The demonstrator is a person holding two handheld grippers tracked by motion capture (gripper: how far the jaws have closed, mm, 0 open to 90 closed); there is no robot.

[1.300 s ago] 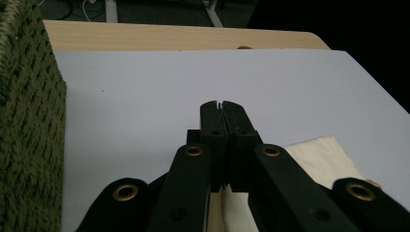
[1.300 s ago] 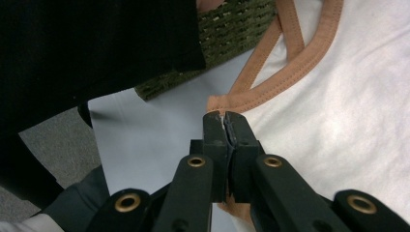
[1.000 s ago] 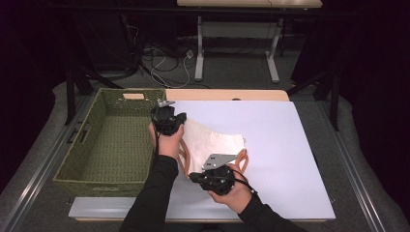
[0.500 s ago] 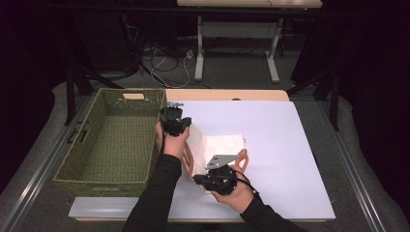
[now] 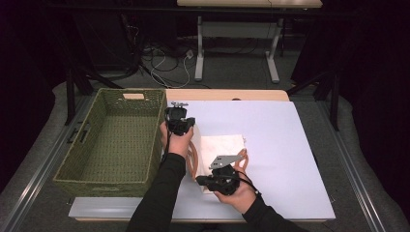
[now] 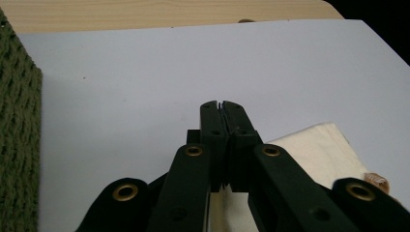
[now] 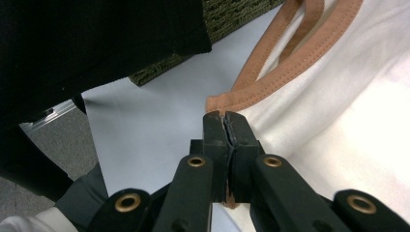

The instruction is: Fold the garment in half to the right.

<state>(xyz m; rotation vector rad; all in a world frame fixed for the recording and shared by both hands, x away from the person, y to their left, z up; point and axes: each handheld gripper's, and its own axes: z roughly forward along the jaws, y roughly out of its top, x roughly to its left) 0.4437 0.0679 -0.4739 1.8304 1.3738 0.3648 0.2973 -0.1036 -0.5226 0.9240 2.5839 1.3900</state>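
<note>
A cream tote bag (image 5: pixel 222 150) with brown handles (image 5: pixel 192 159) lies on the white table (image 5: pixel 290 159), to the right of the basket. My left gripper (image 5: pixel 179 116) is at the bag's far left corner. Its jaws stand together (image 6: pixel 222 104) and cream cloth (image 6: pixel 314 150) runs in under them, so it looks pinched. My right gripper (image 5: pixel 200 181) is at the bag's near left corner and points left. It is shut (image 7: pixel 225 115) on the brown-trimmed edge (image 7: pixel 290 63) of the bag. A sliver of brown shows between the pads.
A green woven basket (image 5: pixel 96 180) stands on the left side of the table, close to the left forearm; its wall (image 6: pixel 19 145) rises beside my left gripper. Bare white tabletop lies to the right of and beyond the bag. Cables and desk legs are on the floor behind.
My left gripper has moved right and a little toward the person, drawing the bag's far corner with it; the cloth now looks narrower. The right gripper has stayed put.
</note>
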